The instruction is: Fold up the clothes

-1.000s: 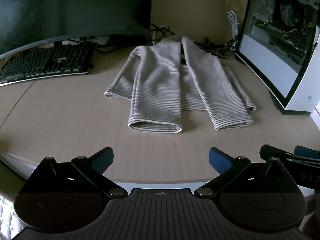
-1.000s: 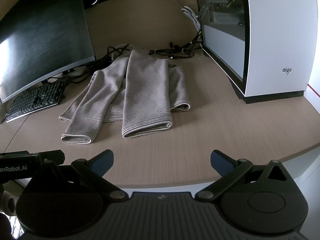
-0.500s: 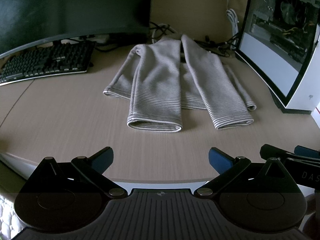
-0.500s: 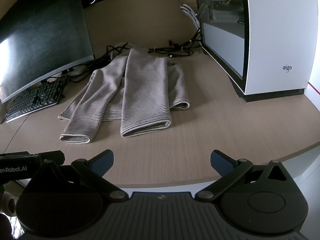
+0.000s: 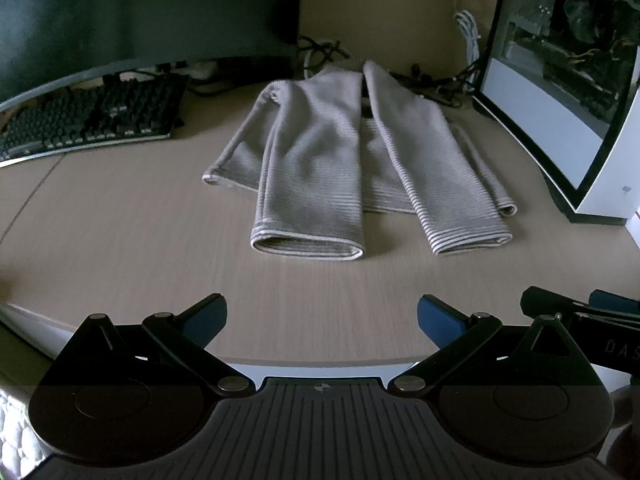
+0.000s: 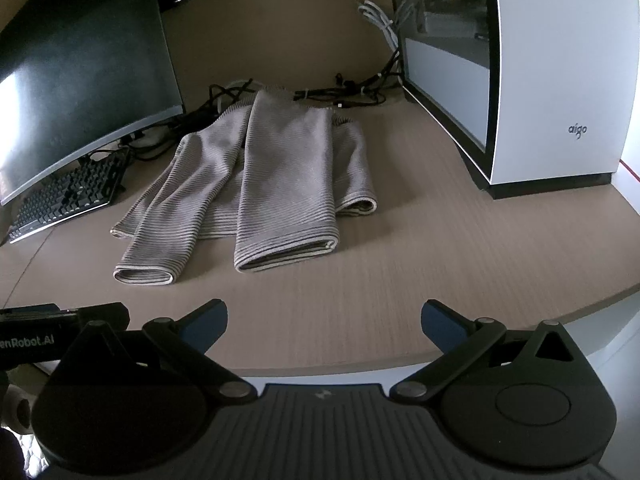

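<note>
A grey striped sweater [image 5: 352, 152] [image 6: 272, 176] lies flat on the wooden desk [image 5: 120, 248], with both sleeves folded down over its body, cuffs toward me. My left gripper [image 5: 322, 316] hovers open over the desk's near edge, short of the left sleeve cuff [image 5: 308, 246], with nothing between its blue pads. My right gripper [image 6: 324, 318] is likewise open and empty at the near edge, in front of the right sleeve cuff [image 6: 286, 250]. Each gripper's body shows at the side of the other's view.
A curved dark monitor [image 5: 140, 12] and a black keyboard [image 5: 92, 120] stand at the left. A white computer case [image 6: 540, 80] with a glass side stands at the right. Tangled cables [image 6: 348, 92] lie behind the sweater. Bare desk lies between sweater and grippers.
Both grippers have crept slightly forward toward the sweater, which sits a little nearer in both views. The jaws have stayed open and the sweater has not moved.
</note>
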